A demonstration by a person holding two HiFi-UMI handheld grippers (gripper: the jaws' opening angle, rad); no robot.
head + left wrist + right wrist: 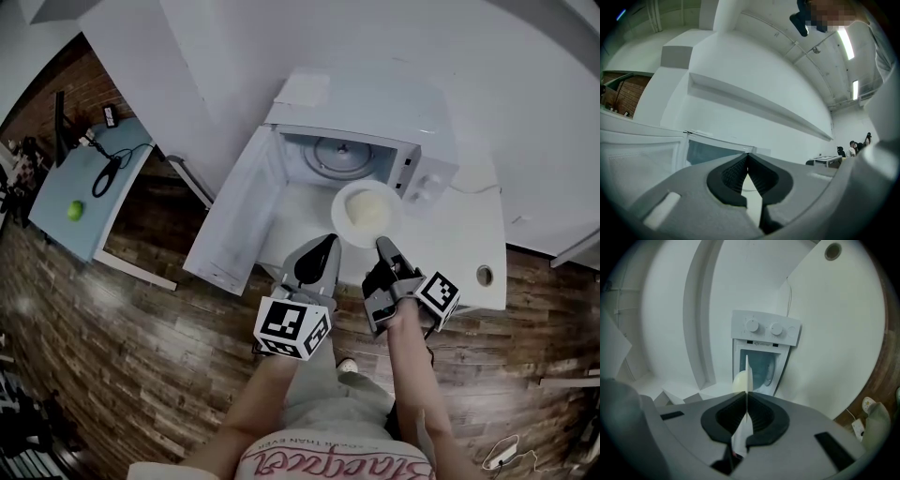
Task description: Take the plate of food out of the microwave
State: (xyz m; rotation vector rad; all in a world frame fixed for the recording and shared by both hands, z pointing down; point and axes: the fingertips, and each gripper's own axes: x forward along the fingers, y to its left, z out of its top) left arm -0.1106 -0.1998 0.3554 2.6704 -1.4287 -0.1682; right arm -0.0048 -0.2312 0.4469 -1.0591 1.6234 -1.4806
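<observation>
The round white plate (pixel 367 212) (thin, smooth-rimmed, bearing a pale yellow mound of food (pixel 372 208)) hangs over the white tabletop (pixel 459 246), between its front edge and the boxy open microwave (pixel 375 131). The right gripper (pixel 382 246) pinches its rim; the left gripper (pixel 327 242) is closed, empty.

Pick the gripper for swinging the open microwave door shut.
Left. The left gripper is shut on nothing and sits nearer the open white microwave door. The right gripper is clamped on the rim of the round white plate of pale food.
</observation>
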